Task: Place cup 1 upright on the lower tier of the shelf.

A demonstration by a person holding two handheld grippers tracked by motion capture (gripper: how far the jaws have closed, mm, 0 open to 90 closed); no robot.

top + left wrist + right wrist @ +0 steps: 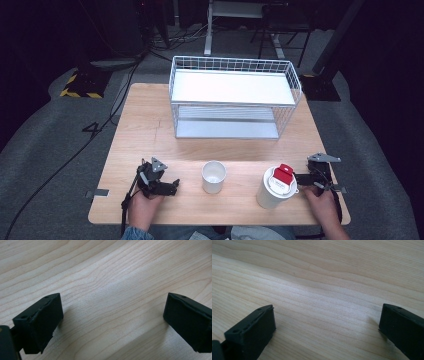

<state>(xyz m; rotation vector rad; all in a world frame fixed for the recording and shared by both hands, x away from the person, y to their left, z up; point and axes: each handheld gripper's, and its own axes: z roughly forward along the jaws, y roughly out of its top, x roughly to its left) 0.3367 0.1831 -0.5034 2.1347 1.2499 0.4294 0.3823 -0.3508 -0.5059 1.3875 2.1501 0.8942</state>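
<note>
At desk [150, 135] front edge, both tools apart, empty: left tool [170, 187] beside white cup [214, 176], right tool [302, 181] beside lidded cup [276, 187]. Square up, grip low.

In the high view the person's forearms are cut off by the bottom edge. The writing on the red tag [283, 175] atop the tall cup [272, 192] just beside the right gripper [312, 181] fingers is too small to read. In the left gripper view, the left gripper [112, 315] fingers run off the bottom corners.
</note>
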